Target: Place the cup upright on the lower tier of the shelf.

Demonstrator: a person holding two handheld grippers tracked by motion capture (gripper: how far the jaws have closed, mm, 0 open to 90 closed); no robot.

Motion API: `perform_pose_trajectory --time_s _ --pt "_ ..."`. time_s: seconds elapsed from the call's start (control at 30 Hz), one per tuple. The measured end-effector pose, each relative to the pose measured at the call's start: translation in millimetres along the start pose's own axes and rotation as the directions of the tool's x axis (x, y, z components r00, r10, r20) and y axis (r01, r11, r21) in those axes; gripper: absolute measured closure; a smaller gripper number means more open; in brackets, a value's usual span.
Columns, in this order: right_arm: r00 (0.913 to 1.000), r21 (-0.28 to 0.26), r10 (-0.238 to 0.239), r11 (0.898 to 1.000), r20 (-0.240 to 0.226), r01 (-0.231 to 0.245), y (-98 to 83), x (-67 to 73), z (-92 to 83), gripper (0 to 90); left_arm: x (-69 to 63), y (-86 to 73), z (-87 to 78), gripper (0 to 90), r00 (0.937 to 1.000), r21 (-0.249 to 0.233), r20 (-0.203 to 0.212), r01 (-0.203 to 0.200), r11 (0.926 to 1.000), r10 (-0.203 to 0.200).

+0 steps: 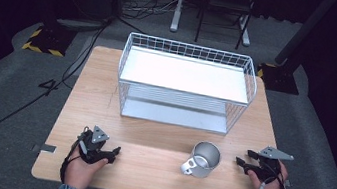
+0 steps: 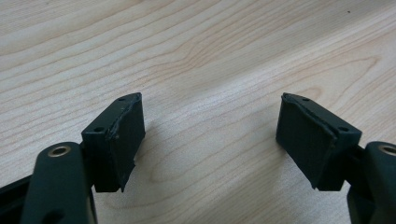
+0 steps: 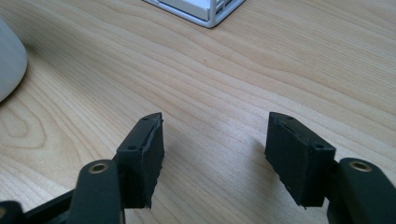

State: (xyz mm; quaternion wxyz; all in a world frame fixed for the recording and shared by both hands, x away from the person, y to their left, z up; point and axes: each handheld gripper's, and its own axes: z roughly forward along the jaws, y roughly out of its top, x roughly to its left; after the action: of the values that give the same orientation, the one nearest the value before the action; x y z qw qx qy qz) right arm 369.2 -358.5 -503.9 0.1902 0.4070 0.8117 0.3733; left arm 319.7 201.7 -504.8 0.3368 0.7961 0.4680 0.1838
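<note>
The metal mug [image 1: 203, 159] stands upright on the wooden table [image 1: 160, 138], lower centre-right of the high view, mouth facing up. Its vertical axis is therefore perpendicular to the tabletop. Its handle projects toward the lower left of the frame, toward the person's edge of the table.

The right gripper [image 1: 243, 165] rests low at the lower right of the high view, near the mug but apart from it, jaws pointing toward the left of the frame, at the mug. In the right gripper view the jaws stand spread wide with bare wood between them [image 3: 215, 154]; the mug's pale wall [image 3: 9, 63] shows at the left edge of that frame, outside the jaw gap. This placement suits a side approach to the mug body (a judgement, since no contact exists yet).

The left gripper [image 1: 114, 153] rests at the lower left of the high view, well apart from the mug. Its jaws are likewise spread [image 2: 210, 140], with nothing but wood grain between them.

The white wire rack [image 1: 185, 84] occupies the upper centre of the high view, behind the mug. Its two shelves are bare, and its open front faces the person, which probably makes it the mug's destination.
</note>
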Motion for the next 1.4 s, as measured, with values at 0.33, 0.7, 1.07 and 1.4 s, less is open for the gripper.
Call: perform_pose_trajectory --time_s 0.33,0.7,1.07,1.4 --pt "1.0 0.0 0.0 1.0 0.0 0.0 0.0 0.0 0.0 38.0 -12.6 14.0 -21.4 28.1 0.9984 -0.066 0.049 0.031 0.9973 -0.028" --pt "1.0 0.0 0.002 1.0 -0.002 -0.002 0.1 -0.1 0.1 37.9 -40.8 32.2 -42.2 28.4 0.9878 -0.131 0.149 -0.025 0.9911 0.045" --pt "1.0 0.002 0.001 1.0 -0.002 -0.001 0.1 -0.4 0.0 37.9 -70.5 44.5 -45.5 28.6 0.9684 -0.173 0.226 -0.067 0.9826 0.106" --pt "1.0 0.002 0.001 1.0 -0.002 -0.001 0.1 -0.4 0.0 37.9 -90.0 52.5 -45.3 28.4 0.9483 -0.21 0.298 -0.045 0.9766 0.108"
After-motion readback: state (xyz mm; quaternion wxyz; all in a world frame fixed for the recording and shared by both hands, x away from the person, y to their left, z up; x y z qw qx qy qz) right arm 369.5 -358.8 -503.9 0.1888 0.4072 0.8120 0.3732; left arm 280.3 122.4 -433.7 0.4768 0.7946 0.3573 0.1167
